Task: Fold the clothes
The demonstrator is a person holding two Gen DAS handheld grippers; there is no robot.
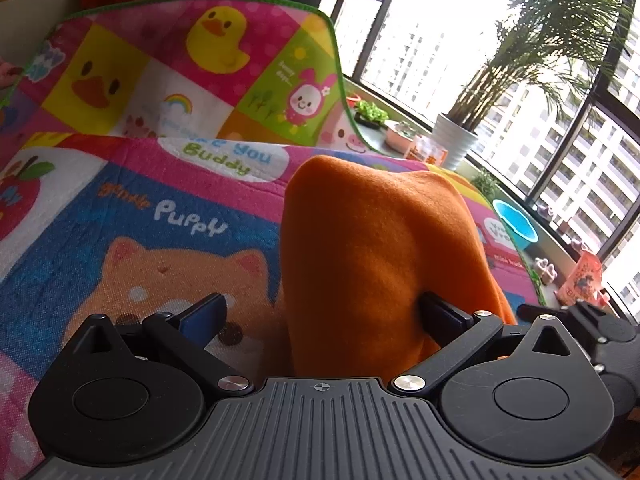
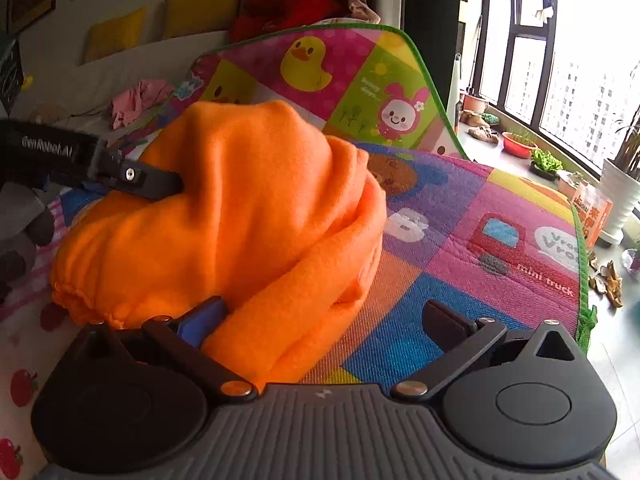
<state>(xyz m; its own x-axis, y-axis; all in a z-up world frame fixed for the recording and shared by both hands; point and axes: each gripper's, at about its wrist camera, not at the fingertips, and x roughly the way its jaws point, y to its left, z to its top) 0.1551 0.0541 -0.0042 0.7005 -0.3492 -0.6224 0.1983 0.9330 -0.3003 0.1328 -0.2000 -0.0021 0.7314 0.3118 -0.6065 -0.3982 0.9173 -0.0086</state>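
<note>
An orange fleece garment point(image 2: 240, 216) lies bunched in a mound on a colourful cartoon play mat point(image 2: 460, 220). Its gathered hem shows at the lower left of the right wrist view. In the left wrist view the garment point(image 1: 368, 256) fills the gap between my left gripper's fingers point(image 1: 322, 310), which stand wide open; the right finger touches the cloth. My right gripper point(image 2: 332, 316) is wide open too, with a fold of the garment lying across its left finger. The left gripper's finger point(image 2: 156, 180) also shows in the right wrist view, pressed into the mound's left side.
The mat point(image 1: 160, 208) is partly folded up at the back. A sofa with yellow cushions point(image 2: 116, 32) and a pink cloth point(image 2: 136, 100) is behind. Plant pots point(image 1: 456, 140), a blue bowl point(image 1: 516, 228) and boxes line the window sill at the right.
</note>
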